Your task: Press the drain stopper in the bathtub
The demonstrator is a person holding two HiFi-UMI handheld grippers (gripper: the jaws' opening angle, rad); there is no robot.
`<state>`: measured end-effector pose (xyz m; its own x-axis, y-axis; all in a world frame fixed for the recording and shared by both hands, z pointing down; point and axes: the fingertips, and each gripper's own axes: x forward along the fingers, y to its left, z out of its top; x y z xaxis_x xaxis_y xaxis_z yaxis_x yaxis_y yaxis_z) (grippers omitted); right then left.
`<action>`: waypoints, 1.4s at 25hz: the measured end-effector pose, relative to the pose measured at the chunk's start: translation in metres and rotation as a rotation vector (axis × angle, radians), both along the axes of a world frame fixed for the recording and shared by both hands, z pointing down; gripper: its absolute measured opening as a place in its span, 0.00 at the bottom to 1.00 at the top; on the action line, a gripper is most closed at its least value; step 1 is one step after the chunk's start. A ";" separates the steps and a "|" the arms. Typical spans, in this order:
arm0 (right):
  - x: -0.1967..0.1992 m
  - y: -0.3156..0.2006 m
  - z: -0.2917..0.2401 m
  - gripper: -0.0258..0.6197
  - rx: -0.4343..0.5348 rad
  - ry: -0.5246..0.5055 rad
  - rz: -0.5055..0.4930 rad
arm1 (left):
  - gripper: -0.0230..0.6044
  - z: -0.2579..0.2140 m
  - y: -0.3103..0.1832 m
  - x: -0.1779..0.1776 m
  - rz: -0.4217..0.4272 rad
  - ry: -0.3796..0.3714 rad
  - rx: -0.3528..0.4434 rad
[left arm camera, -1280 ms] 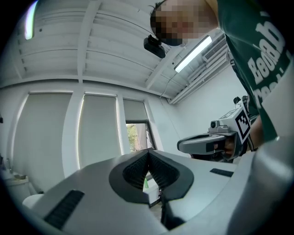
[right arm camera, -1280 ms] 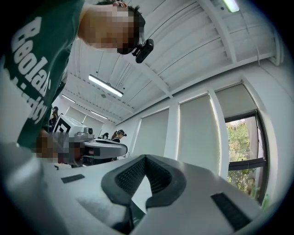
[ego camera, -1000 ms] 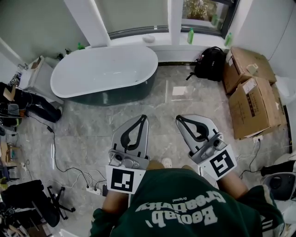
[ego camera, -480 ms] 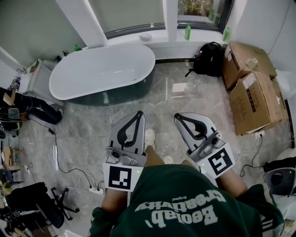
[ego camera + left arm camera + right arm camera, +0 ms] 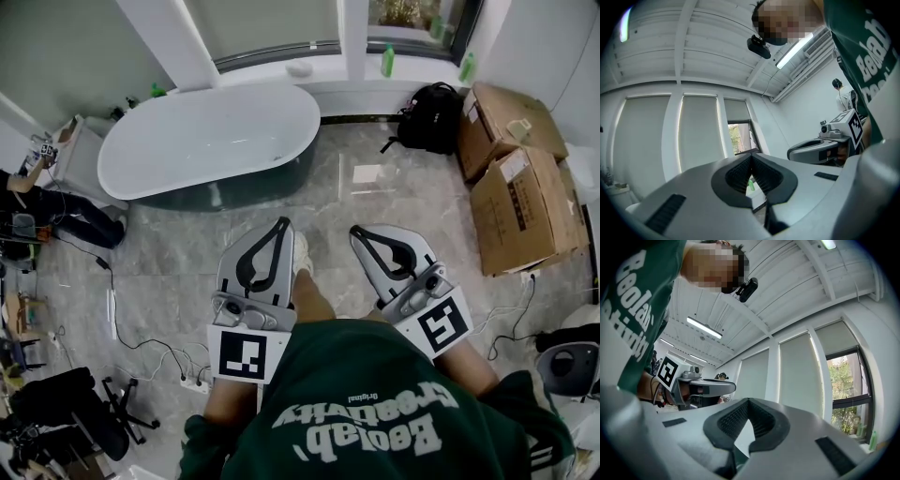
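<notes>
The white oval bathtub (image 5: 211, 141) stands on the marble floor by the window, far ahead and to the left of both grippers. Its drain stopper is too small to make out. My left gripper (image 5: 281, 225) is held low in front of the person's body, shut and holding nothing. My right gripper (image 5: 355, 232) is beside it, also shut and holding nothing. In the left gripper view the left gripper (image 5: 752, 155) points up at the window wall, with the right gripper's side (image 5: 820, 150) at the right. The right gripper (image 5: 748, 401) points at blinds and ceiling in its own view.
A black backpack (image 5: 429, 122) and cardboard boxes (image 5: 520, 197) lie at the right. Green bottles (image 5: 387, 61) stand on the sill. Cables (image 5: 122, 319) and a power strip (image 5: 192, 382) cross the floor at left, near a black chair (image 5: 56, 403). A white sheet (image 5: 367, 173) lies on the floor.
The person has stepped forward; a white shoe now shows between the grippers. Both grippers stayed shut and kept their places in front of the body.
</notes>
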<state>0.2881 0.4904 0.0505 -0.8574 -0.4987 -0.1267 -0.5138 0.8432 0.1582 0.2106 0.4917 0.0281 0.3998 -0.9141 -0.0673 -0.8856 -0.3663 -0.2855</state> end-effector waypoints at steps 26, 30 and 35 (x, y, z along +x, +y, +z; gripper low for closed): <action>-0.121 -0.255 0.010 0.06 -0.058 0.038 0.075 | 0.05 0.008 -0.261 -0.120 0.051 0.093 -0.036; -0.145 -0.310 0.011 0.06 -0.059 0.042 0.091 | 0.05 0.012 -0.316 -0.144 0.057 0.078 -0.053; -0.161 -0.364 0.014 0.06 -0.082 0.029 0.130 | 0.05 0.008 -0.372 -0.160 0.095 0.043 -0.047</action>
